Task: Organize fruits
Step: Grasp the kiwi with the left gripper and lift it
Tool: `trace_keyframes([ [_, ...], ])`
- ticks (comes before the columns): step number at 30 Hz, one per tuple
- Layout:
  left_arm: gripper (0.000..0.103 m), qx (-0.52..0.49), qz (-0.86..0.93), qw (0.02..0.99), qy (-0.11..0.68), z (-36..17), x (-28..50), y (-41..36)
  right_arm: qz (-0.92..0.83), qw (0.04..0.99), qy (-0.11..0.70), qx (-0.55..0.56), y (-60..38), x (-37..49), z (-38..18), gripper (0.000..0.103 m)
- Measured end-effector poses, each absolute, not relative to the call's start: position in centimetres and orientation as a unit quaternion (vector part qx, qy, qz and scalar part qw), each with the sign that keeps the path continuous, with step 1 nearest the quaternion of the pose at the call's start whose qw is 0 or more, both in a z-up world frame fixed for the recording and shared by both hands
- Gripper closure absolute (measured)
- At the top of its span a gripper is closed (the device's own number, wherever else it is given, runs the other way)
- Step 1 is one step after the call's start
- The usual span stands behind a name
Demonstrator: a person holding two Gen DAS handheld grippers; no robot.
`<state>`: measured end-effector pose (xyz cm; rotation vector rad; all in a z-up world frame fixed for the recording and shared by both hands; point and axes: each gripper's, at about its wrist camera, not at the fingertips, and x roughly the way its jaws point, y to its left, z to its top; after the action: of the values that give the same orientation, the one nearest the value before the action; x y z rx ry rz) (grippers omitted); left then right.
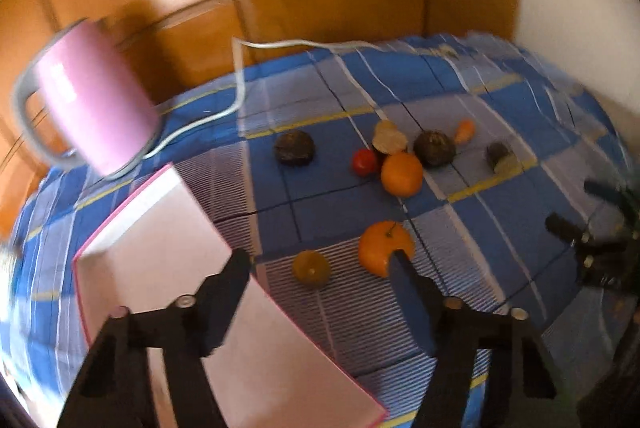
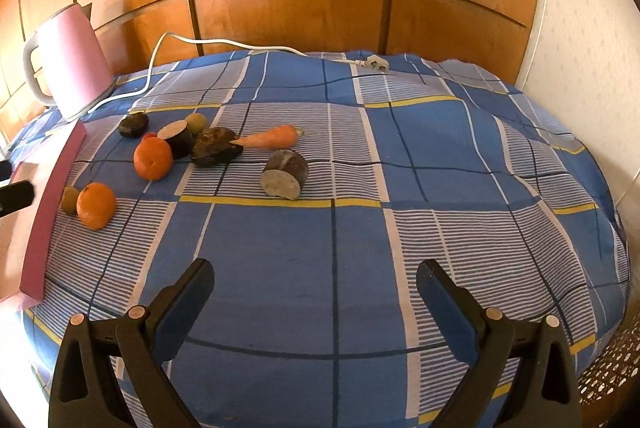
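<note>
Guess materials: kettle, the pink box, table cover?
Kettle: matte pink body with a grey handle, probably plastic or coated metal; no sharp glare shows. Pink box: looks like cardboard or thin board, with thin straight walls, a pink outside and a pale smooth inside. Table cover: woven cloth in a blue plaid print, soft, with wrinkles and a draped edge.

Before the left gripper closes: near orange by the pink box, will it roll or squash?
The near orange looks round and sits loose on the checked cloth, so a nudge would probably roll it, perhaps into the small yellowish fruit beside it. Its skin looks smooth and firm, so it should take a moderate squeeze. The left gripper is open with nothing between the fingers.
</note>
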<state>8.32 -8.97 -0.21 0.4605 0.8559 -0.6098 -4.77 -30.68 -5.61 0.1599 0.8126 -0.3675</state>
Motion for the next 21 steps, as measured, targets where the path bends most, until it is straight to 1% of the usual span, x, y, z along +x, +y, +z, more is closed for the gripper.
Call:
trace_keyframes([
  [2,0.047,0.248,-0.302,0.821,0.416,-0.8,9.1,-9.4,-0.176,0.899,0.394,0.077,-30.8,-4.8,-5.6,0.0],
  [6,0.049,0.315,-0.322,0.782,0.432,-2.2,10.2,-10.1,-0.179,0.898,0.393,0.081,-31.3,-4.8,-5.6,0.0],
  [12,0.049,0.362,-0.328,0.747,0.451,-4.3,11.5,-11.5,-0.18,0.896,0.398,0.086,-31.9,-4.8,-5.8,0.0],
  [14,0.065,0.363,-0.338,0.737,0.459,-4.8,11.6,-11.9,-0.181,0.895,0.399,0.087,-32.1,-4.8,-5.8,0.0],
  [16,0.074,0.356,-0.343,0.74,0.456,-4.8,11.5,-12.1,-0.182,0.894,0.401,0.089,-32.4,-4.9,-5.9,0.001],
  [18,0.074,0.342,-0.347,0.742,0.46,-4.7,11.5,-12.0,-0.186,0.892,0.401,0.093,-32.7,-4.9,-6.0,0.002],
  [21,0.075,0.306,-0.342,0.759,0.461,-4.6,11.4,-11.1,-0.185,0.891,0.402,0.098,-33.0,-4.9,-6.1,0.009],
])
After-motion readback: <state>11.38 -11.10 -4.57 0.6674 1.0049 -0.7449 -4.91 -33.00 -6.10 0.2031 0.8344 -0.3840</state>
